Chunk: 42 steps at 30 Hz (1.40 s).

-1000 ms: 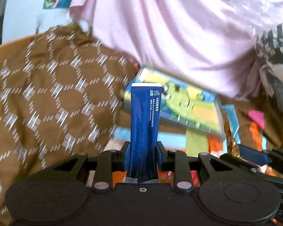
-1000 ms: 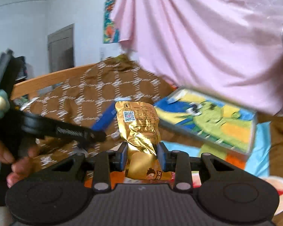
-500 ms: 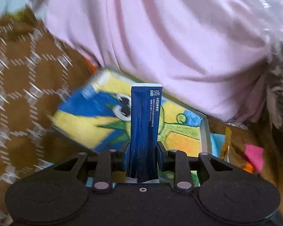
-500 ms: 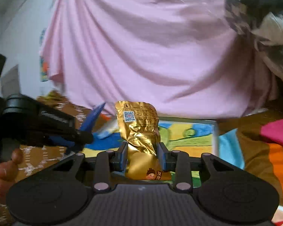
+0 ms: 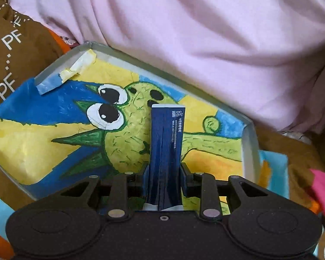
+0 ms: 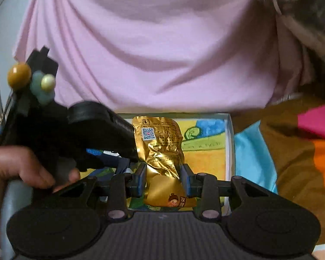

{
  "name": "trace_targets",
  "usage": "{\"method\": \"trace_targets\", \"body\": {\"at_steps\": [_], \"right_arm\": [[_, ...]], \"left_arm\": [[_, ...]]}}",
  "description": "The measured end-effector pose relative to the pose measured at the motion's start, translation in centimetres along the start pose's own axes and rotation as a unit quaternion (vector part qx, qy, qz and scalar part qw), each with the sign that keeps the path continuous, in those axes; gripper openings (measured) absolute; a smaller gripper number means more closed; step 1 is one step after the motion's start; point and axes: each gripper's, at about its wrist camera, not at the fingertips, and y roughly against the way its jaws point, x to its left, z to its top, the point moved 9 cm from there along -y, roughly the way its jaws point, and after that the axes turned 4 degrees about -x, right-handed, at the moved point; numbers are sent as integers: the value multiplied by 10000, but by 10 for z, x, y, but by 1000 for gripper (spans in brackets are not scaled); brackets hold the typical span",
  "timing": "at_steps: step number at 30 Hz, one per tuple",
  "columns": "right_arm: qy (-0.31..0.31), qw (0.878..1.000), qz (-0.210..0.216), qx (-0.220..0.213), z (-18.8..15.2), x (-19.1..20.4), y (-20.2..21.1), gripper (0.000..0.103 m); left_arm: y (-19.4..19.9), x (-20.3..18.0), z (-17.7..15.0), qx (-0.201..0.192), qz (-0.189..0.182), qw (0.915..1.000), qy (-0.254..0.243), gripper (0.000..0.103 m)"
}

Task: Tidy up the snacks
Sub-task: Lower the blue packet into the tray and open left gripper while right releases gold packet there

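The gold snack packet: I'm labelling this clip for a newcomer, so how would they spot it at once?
Find the shallow tray lined with a cartoon drawing, in front of the pink cloth. Above it, the right gripper clamps the gold snack packet. It is crinkled shiny foil with a QR code, unlike the slim dark blue packet in the left gripper.

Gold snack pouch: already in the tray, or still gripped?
Still gripped: right gripper pinches the gold snack pouch above the tray.
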Motion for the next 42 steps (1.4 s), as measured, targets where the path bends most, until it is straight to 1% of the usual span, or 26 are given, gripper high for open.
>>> {"method": "trace_targets", "body": {"at_steps": [6,9,11,13,15,17,18,21,22,23,24,25,26,28,30,31,32,39,42], "right_arm": [[-184,9998,-45,61,2,-5,4,38],[-377,9992,-1,120,3,-8,1,38],[-422,9990,-20,137,6,-10,0,38],[-473,9987,-60,166,6,-13,-2,39],[-545,9983,-88,196,6,-16,-3,39],[-574,9981,-103,208,5,-17,-2,39],[-565,9981,-110,221,5,-16,-1,40],[-531,9982,-120,246,5,-15,-1,50],[-522,9983,-115,241,6,-14,-2,59],[-513,9984,-102,226,7,-13,-3,69],[-501,9985,-94,209,8,-12,-2,73],[-493,9985,-105,198,8,-12,-2,82],[-485,9986,-97,179,8,-11,-2,87],[-460,9988,-17,188,9,-8,-3,90],[-426,9989,23,194,9,-4,-2,92],[-416,9990,53,171,10,-2,0,93],[-398,9990,97,151,11,1,2,95],[-207,9994,183,-216,28,19,25,101],[-118,9990,123,-418,32,22,41,103]], "left_arm": [[-7,6,-3,37,156,9998,-76,33],[-7,6,-4,27,211,9997,-157,33],[-7,5,-4,34,225,9995,-217,39],[-5,7,-4,-22,262,9994,-225,54],[-1,10,-4,-71,298,9994,-186,58],[2,13,-4,-80,292,9994,-144,61],[5,15,-4,-83,301,9994,-136,65],[15,20,-3,-151,350,9992,-107,75],[19,22,-1,-186,356,9992,-92,78],[23,24,0,-220,368,9990,-80,79],[28,26,2,-255,386,9989,-65,79],[33,29,4,-276,409,9988,-54,80],[39,31,5,-287,423,9987,-51,81],[51,35,8,-347,453,9984,-61,89],[65,39,11,-471,505,9975,-132,94],[72,41,14,-622,551,9964,-141,95],[79,43,15,-675,574,9959,-200,95],[120,51,19,-911,584,9937,-298,99],[138,54,19,-1002,572,9928,-320,100]]}}
